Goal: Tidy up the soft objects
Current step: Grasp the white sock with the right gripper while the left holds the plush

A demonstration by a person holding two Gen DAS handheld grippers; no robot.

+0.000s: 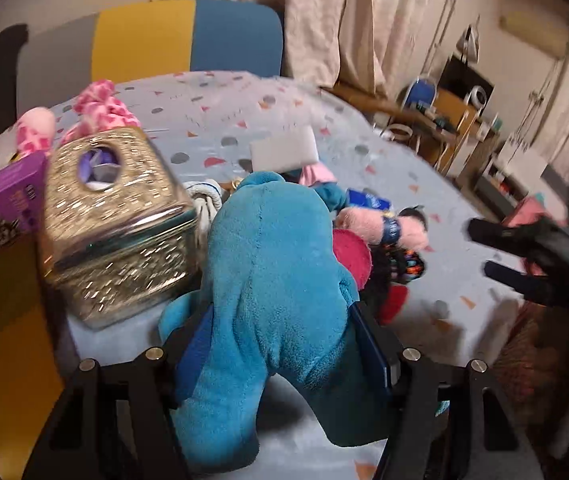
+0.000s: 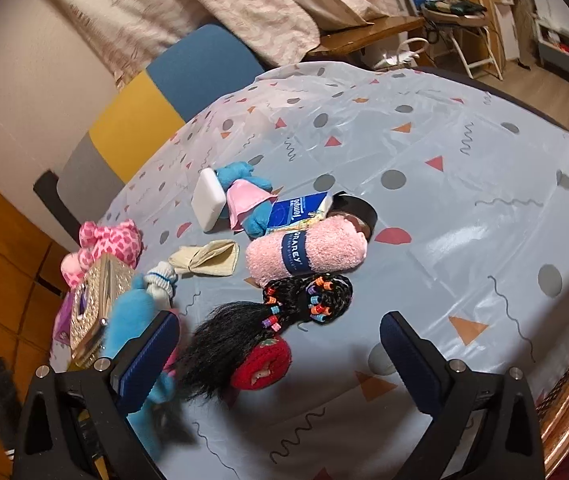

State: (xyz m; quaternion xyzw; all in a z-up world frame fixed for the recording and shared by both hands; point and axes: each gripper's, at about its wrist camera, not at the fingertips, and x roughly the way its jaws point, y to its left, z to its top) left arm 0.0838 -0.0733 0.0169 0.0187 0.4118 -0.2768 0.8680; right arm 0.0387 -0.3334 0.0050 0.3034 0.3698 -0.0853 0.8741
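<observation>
My left gripper [image 1: 280, 344] is shut on a blue plush toy [image 1: 272, 272] and holds it above the table; the toy also shows at the left of the right wrist view [image 2: 132, 316]. My right gripper [image 2: 280, 344] is open and empty over a black beaded hair piece [image 2: 284, 312] and a red knitted ring [image 2: 262, 364]. It also shows in the left wrist view [image 1: 480, 248]. A rolled pink towel [image 2: 308, 254], a beige cloth [image 2: 208, 258], a white sock bundle [image 2: 162, 280] and a pink spotted plush [image 2: 112, 240] lie on the table.
A gold sequined box [image 1: 112, 224] and a purple box [image 1: 0, 200] stand at the table's left. A white sponge [image 2: 208, 200], a small blue plush with pink cloth [image 2: 248, 196] and a blue packet [image 2: 300, 208] lie mid-table. A colourful chair [image 1: 188, 36] stands behind. The tablecloth [image 2: 444, 200] is patterned.
</observation>
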